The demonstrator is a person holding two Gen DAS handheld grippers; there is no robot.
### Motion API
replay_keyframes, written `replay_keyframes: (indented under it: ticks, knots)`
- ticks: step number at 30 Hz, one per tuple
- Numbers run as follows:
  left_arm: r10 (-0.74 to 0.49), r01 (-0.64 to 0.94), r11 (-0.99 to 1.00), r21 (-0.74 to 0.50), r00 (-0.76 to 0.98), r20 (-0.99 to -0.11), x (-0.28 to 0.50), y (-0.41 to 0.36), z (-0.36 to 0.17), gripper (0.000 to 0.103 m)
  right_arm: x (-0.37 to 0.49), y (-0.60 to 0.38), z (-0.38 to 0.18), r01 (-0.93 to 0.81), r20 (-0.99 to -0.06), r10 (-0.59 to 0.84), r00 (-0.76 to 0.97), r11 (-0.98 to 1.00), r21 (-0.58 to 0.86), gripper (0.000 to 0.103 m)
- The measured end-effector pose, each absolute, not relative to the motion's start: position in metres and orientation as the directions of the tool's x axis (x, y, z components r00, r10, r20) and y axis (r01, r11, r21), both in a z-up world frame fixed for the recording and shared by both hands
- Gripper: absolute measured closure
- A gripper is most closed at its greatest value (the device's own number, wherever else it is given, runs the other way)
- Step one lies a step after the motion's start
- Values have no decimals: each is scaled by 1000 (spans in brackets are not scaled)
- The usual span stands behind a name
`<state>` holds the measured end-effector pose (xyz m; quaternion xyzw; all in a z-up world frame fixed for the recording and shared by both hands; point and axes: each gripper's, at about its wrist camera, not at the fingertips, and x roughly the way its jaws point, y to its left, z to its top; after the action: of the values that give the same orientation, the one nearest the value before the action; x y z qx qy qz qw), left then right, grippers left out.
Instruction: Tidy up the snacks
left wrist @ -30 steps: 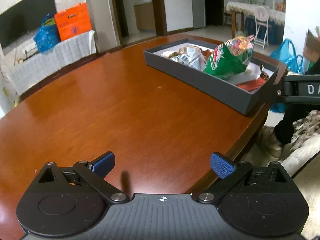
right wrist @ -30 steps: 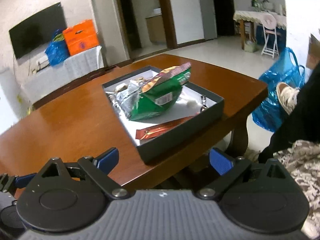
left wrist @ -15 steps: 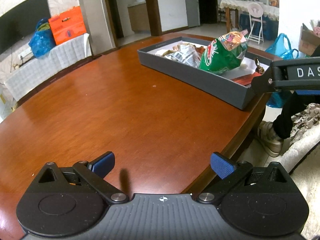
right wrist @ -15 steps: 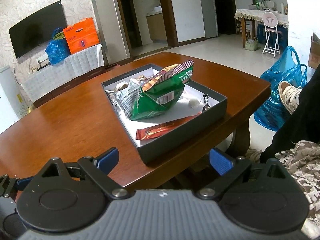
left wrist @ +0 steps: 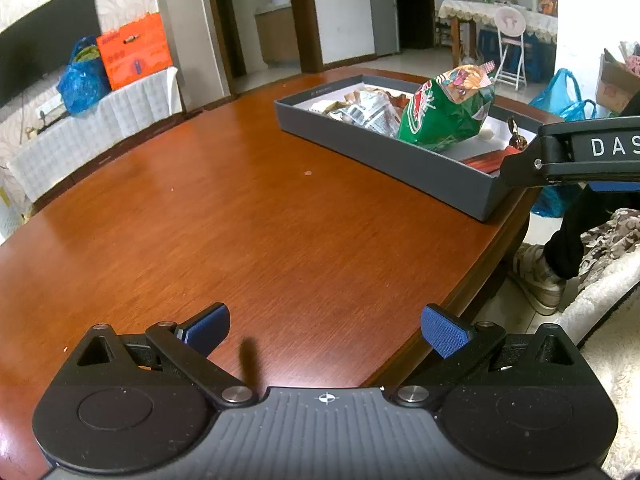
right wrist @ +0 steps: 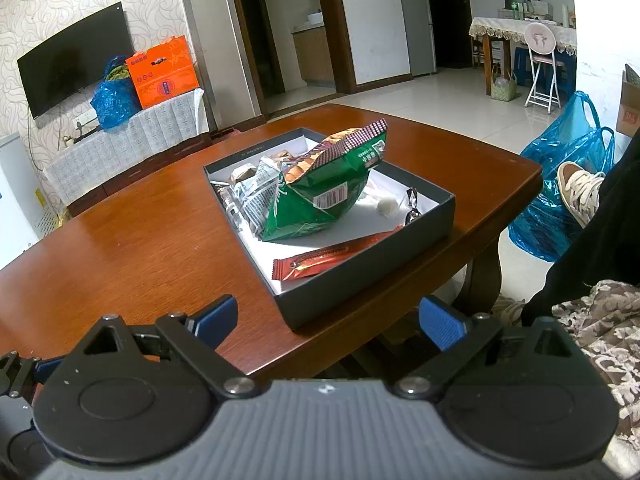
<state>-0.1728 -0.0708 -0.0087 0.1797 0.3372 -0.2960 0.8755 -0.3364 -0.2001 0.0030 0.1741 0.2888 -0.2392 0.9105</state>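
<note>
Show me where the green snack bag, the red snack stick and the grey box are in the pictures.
green snack bag [right wrist: 320, 204]: right wrist view, on the bag's front face near the barcode.
red snack stick [right wrist: 320, 262]: right wrist view, on the middle of the wrapper.
grey box [right wrist: 360, 292]: right wrist view, on the near outer wall.

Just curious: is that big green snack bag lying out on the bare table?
No, the green snack bag sits inside the dark box among other snacks.

Bright daylight from the right blows out the white wall and puts glare on the glossy reddish-brown wooden table [left wrist: 248, 216], with sharp focus and strong fisheye bending at the edges.
</note>
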Motion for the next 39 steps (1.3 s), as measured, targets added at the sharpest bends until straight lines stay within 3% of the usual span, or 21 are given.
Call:
replay_keyframes:
  ticks: [39]
  knots:
    - [-399, 643, 757, 115, 594, -699, -173, -72, -10, 0, -334, -199, 1, 530, -613, -334, 716, 832, 165, 4]
